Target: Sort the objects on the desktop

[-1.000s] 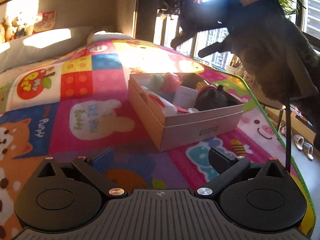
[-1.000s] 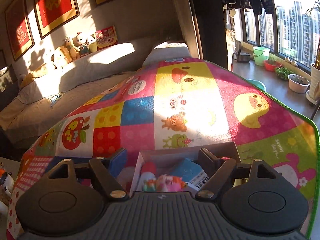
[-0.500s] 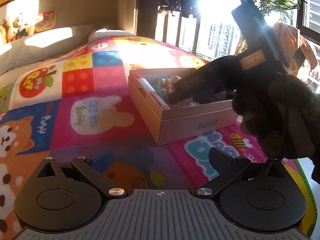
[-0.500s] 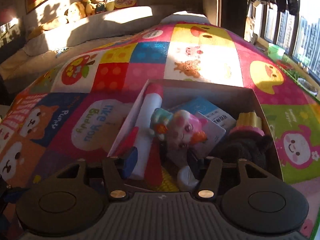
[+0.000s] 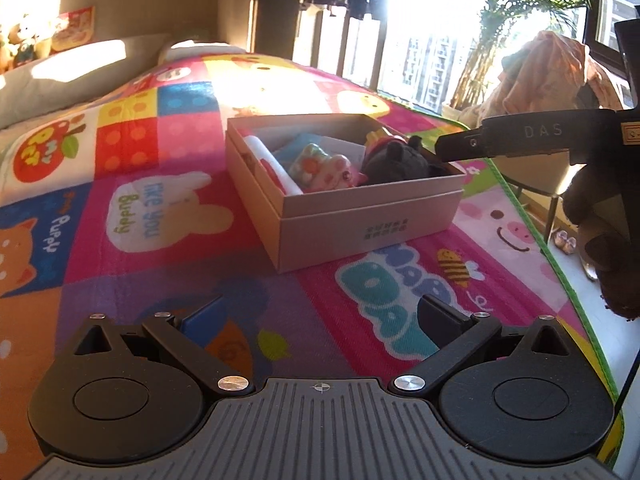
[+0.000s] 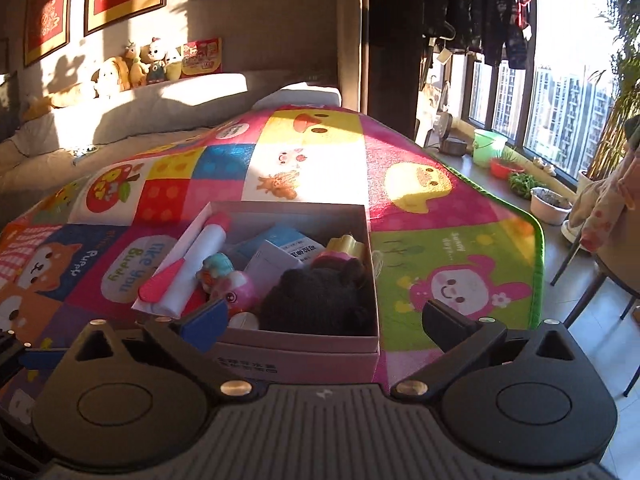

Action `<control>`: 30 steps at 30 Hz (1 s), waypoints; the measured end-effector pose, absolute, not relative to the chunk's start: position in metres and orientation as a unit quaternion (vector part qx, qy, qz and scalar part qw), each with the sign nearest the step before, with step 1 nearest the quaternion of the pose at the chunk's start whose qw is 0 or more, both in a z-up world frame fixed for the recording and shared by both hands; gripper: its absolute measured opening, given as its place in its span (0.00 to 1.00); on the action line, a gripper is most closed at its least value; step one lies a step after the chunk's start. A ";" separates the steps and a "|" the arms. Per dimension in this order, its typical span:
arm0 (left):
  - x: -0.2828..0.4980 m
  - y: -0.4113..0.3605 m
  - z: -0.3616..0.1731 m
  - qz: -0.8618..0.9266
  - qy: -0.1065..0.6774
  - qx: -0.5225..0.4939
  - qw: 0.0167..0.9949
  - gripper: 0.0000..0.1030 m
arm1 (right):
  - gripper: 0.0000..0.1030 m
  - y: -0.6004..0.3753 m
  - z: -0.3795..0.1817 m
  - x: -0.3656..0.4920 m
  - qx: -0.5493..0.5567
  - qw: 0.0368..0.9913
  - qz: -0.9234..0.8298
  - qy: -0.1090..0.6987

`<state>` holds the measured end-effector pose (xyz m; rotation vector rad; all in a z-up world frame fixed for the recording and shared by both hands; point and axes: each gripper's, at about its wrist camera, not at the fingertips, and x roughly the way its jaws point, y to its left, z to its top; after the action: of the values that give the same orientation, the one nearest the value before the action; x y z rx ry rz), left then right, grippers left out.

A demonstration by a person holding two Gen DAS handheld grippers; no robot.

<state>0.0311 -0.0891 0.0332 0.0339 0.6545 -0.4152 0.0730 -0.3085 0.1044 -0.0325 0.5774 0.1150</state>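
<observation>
A cardboard box (image 5: 368,216) is placed on a colourful cartoon play mat (image 5: 160,208). Inside the box several things are kept: a black plush toy (image 6: 320,300), a pink toy figure (image 6: 236,290), a white tube with a red cap (image 6: 200,264), a blue and white packet (image 6: 288,246) and a yellow object (image 6: 344,245).

The left gripper (image 5: 320,316) is held low over the mat, near the front of the box, with its fingers spread and nothing between them. The right gripper (image 6: 320,316) is held above the near edge of the box, also spread wide and empty. In the left wrist view its fingers (image 5: 480,146) are seen beside the right side of the box.
</observation>
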 end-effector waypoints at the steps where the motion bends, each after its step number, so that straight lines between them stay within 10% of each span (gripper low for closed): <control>1: 0.030 -0.089 0.034 -0.200 0.319 0.019 0.926 1.00 | 1.00 -0.311 0.102 0.074 -0.008 0.956 0.058 0.288; 16: 0.038 -0.082 0.021 -0.168 0.350 0.018 0.922 1.00 | 1.00 -0.331 0.023 0.069 0.159 0.898 0.117 0.393; 30: 0.023 -0.046 0.013 -0.043 0.304 0.022 0.952 1.00 | 1.00 -0.257 0.013 0.049 -0.003 0.927 -0.020 0.375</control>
<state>0.0231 -0.0455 0.0132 0.0450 0.6174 -0.0878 0.0493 -0.2570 0.0133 -0.0065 0.7690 -0.0400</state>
